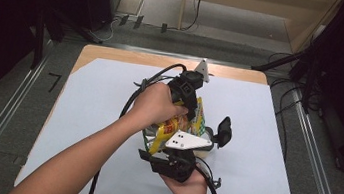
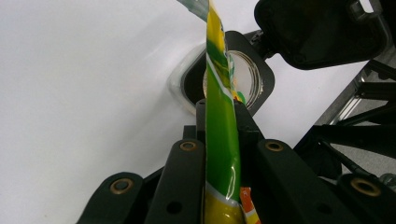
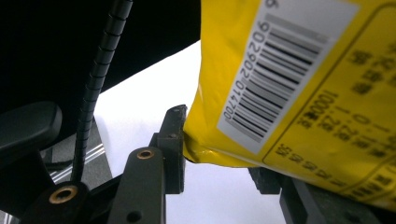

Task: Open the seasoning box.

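White table sheet (image 1: 110,94), yellow-green snack bag (image 2: 219,126) — glossy, barcoded, pinched edge-on

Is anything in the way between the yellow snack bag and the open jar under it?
Nothing visible is. In the left gripper view the snack bag, pinched edge-on by the left gripper, hangs right over the jar's open mouth. The black lid sits flipped aside. The right gripper holds the bag's lower corner.

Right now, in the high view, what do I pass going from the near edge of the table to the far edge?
Right hand → right gripper → yellow-green snack bag → left gripper → white sheet → bare wooden table edge.
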`<action>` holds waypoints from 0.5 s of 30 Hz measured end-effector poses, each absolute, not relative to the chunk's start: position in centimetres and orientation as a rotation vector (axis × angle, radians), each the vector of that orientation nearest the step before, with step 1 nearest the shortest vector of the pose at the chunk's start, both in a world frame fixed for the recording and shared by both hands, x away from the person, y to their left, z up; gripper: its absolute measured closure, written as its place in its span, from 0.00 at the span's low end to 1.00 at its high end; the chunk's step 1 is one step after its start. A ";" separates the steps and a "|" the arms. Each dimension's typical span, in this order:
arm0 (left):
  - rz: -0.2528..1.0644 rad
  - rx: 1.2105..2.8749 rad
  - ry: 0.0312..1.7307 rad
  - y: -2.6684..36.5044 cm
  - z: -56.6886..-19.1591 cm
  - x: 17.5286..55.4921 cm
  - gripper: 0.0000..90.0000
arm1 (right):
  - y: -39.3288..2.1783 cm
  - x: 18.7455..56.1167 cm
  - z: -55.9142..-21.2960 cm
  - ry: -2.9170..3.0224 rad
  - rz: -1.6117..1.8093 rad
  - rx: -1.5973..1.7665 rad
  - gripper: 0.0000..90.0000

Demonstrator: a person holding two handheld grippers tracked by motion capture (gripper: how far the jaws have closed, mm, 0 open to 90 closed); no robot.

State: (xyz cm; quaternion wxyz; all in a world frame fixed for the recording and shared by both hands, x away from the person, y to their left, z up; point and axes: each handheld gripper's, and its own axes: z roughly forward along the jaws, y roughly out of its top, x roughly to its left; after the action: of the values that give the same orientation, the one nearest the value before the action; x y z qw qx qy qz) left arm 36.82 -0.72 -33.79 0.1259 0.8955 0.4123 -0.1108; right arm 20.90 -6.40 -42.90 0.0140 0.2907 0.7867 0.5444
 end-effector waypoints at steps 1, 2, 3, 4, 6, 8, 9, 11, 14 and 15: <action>-0.321 2.608 1.199 -0.8 -33.8 36.8 0.95 | -6.4 20.9 -42.9 2.447 1.699 0.906 0.71; -0.322 2.610 1.192 -0.8 -33.7 36.9 0.95 | -6.4 20.9 -42.9 2.445 1.701 0.909 0.71; -0.324 2.618 1.182 -0.8 -33.7 36.9 0.95 | -6.4 21.0 -42.9 2.442 1.705 0.911 0.71; -0.319 2.621 1.179 -0.8 -33.6 36.9 0.95 | -6.3 21.0 -42.8 2.439 1.715 0.917 0.72; -0.313 2.615 1.180 -0.7 -33.3 37.1 0.94 | -6.2 21.0 -42.6 2.431 1.733 0.916 0.72; -0.326 2.610 1.177 -0.6 -33.0 37.2 0.94 | -6.3 21.1 -42.5 2.420 1.748 0.904 0.72; -0.328 2.601 1.183 -0.6 -33.0 37.2 0.93 | -6.3 21.0 -42.4 2.412 1.756 0.903 0.72; -0.331 2.605 1.177 -0.6 -33.0 37.2 0.93 | -6.4 21.0 -42.4 2.409 1.762 0.893 0.72; -0.340 2.604 1.172 -0.4 -33.0 37.3 0.91 | -6.6 21.0 -42.5 2.410 1.771 0.887 0.72; -0.347 2.601 1.171 -0.2 -33.0 37.3 0.90 | -6.7 21.0 -42.5 2.408 1.781 0.887 0.72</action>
State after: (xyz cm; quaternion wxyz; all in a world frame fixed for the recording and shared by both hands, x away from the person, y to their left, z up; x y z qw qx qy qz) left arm 37.30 -0.23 -32.95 0.1337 0.8970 0.4039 -0.1198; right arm 20.97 -6.66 -42.50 0.0090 0.2841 0.7707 0.5703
